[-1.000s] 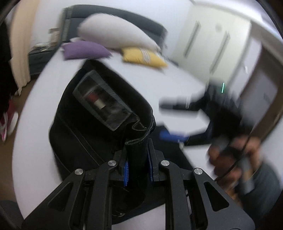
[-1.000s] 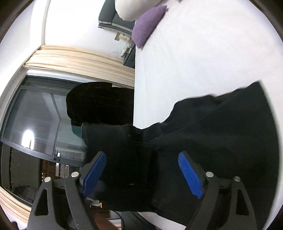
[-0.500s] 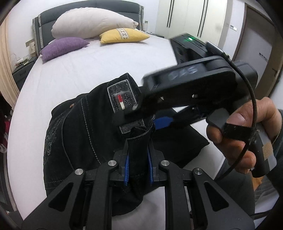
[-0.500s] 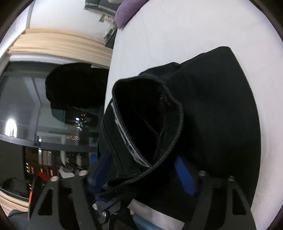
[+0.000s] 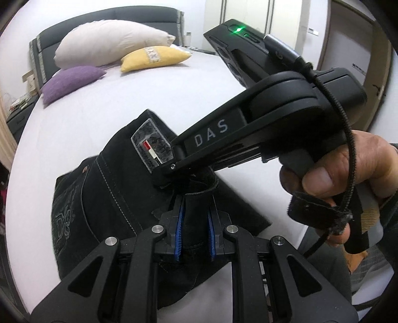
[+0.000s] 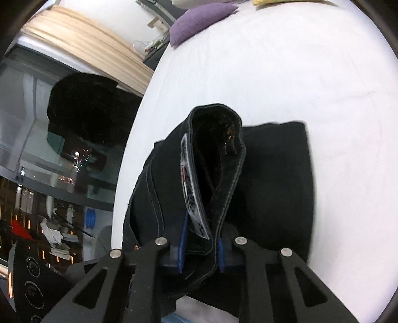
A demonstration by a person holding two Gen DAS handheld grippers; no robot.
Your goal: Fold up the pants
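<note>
Black pants [image 5: 104,196] lie bunched on the white bed [image 5: 154,99], waistband raised with a grey brand patch [image 5: 151,146] showing. My left gripper [image 5: 195,231] is shut on a fold of the waistband. My right gripper [image 6: 200,248] is shut on the waistband too, with the patch [image 6: 191,198] between its blue pads. In the left wrist view the right gripper's black body [image 5: 261,124], marked DAS, reaches in from the right, held by a hand [image 5: 348,174], its fingertips hidden behind the cloth. The rest of the pants [image 6: 273,186] lies flat on the sheet.
A white pillow [image 5: 109,42], a yellow pillow [image 5: 154,57] and a purple pillow [image 5: 72,79] lie at the head of the bed against a dark headboard [image 5: 99,20]. A window and curtain [image 6: 82,62] stand left of the bed. Wardrobe doors [image 5: 248,12] are at the back right.
My right gripper came in from the right, closed from open onto the waistband beside my left gripper, and the waistband opening narrowed. My left gripper stayed shut on the cloth.
</note>
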